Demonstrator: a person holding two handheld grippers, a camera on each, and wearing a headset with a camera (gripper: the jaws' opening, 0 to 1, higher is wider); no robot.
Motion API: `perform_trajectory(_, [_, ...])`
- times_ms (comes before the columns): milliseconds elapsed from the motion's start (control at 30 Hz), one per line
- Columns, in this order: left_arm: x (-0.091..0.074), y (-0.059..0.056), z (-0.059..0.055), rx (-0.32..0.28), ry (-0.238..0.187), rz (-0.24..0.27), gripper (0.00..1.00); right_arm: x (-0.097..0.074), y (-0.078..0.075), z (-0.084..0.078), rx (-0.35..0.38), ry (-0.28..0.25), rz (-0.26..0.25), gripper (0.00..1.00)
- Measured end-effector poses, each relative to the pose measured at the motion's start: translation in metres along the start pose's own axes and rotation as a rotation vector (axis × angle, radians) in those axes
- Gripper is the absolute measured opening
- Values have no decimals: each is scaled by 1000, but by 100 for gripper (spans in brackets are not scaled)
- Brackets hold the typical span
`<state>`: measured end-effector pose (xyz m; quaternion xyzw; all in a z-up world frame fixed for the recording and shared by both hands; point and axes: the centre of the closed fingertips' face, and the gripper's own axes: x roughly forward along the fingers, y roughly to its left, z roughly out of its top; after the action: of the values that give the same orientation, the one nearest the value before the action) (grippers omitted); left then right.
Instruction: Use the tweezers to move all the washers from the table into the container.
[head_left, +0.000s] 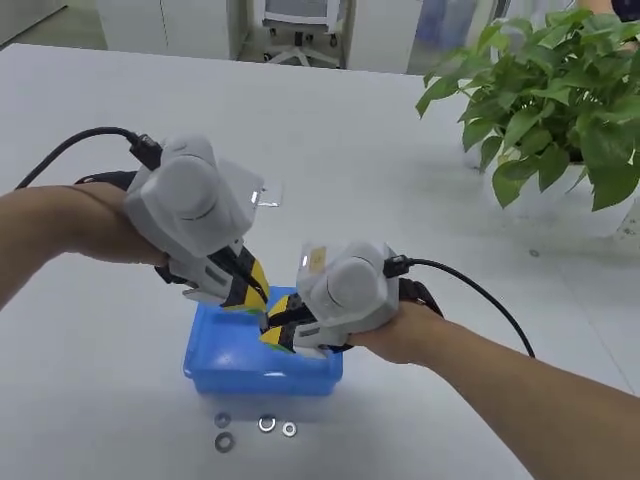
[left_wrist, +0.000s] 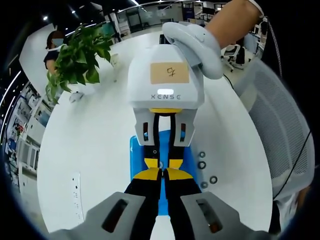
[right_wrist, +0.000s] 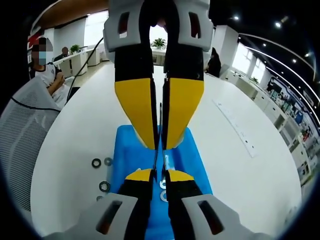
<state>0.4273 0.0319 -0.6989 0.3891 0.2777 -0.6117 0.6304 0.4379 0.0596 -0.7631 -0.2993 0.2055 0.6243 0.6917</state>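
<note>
At the left, the grey left tool (head_left: 255, 298) with yellow-and-black jaws is reaching down over the blue rectangular plastic container (head_left: 232, 352), its jaws pressing together on the slim metal tweezers (right_wrist: 158, 155). The container is sitting on the near part of the white table (head_left: 90, 400). Two small flat metal ring washers (right_wrist: 163, 184) are lying inside it, and four more are lying loose on the table just beside its near wall.

Just to the right, the grey right tool (head_left: 272, 335) is meeting the left one tip to tip, its jaws also pinching the tweezers, so the two appear to be sharing them.

The washers are looking light, stiff, thin and slippery. Lying flat, they are probably going to resist lifting, so the tweezer tips should be taking one across its band, one tip through the hole. The tweezers themselves are likely springy and best squeezed midway along their arms.

At the far right, a leafy green potted plant (head_left: 540, 110) is standing well apart.
</note>
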Motion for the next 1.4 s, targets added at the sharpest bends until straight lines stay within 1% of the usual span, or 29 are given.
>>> perform_trajectory(200, [-10,-4,6,-1,-2,2,6,-7,3,10,-5,-16,-6,11])
perform_trajectory(433, [-23,-9,12,5,3,10,6,-14,7,22,-28,-29,-12,11])
perform_trajectory(600, [-32,-15,15,4,5,21,6,-20,14,31,-34,-42,-15,11])
perform_trajectory(767, [-38,-23,16,-1,14,19,6,-21,24,38,-41,-51,-11,11])
perform_trajectory(1033, [-44,-37,15,-9,32,10,6,-21,39,45,-47,-61,-3,11])
perform_trajectory(1200, [-45,-47,14,-14,37,7,6,-20,49,46,-49,-65,3,11])
perform_trajectory(1400, [-42,-60,12,-14,44,-5,6,-18,62,45,-49,-63,17,11])
